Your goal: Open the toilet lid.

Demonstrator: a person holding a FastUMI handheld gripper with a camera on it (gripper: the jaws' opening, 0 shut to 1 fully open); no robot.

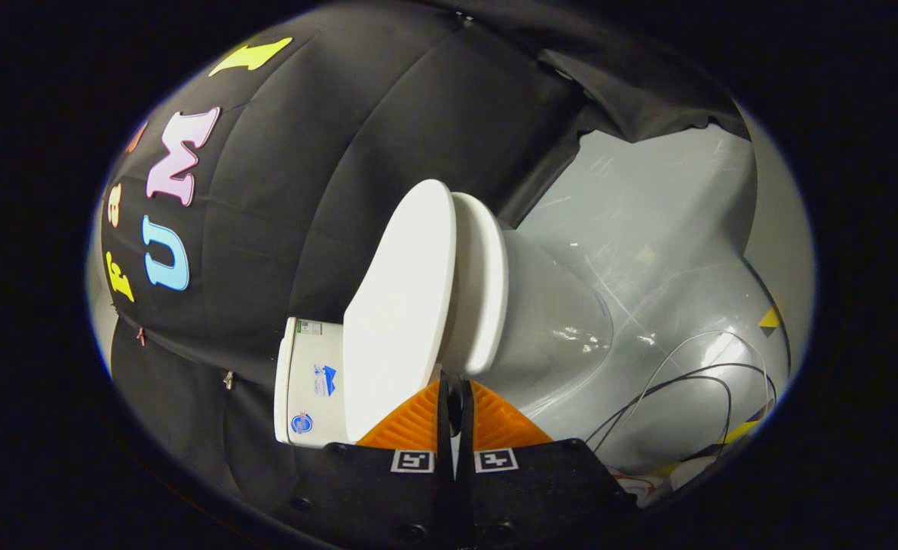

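The view is rolled sideways, so the white toilet lies tilted across it. Its lid (403, 305) stands a narrow gap off the seat (483, 283), which rests on the bowl (563, 328). The tank (308, 389) sits behind the lid against the black cloth wall. My gripper (455, 386) is shut, its orange fingers (415, 424) pressed together with nothing showing between them. The tips sit right at the near rim, at the seam between lid and seat, touching or almost touching it.
Grey floor (670, 229) spreads beyond the bowl. Thin black and white cables (686, 378) loop over it beside the toilet's base, near yellow-and-black tape marks (770, 317). The black cloth wall (304, 191) closes in behind the tank.
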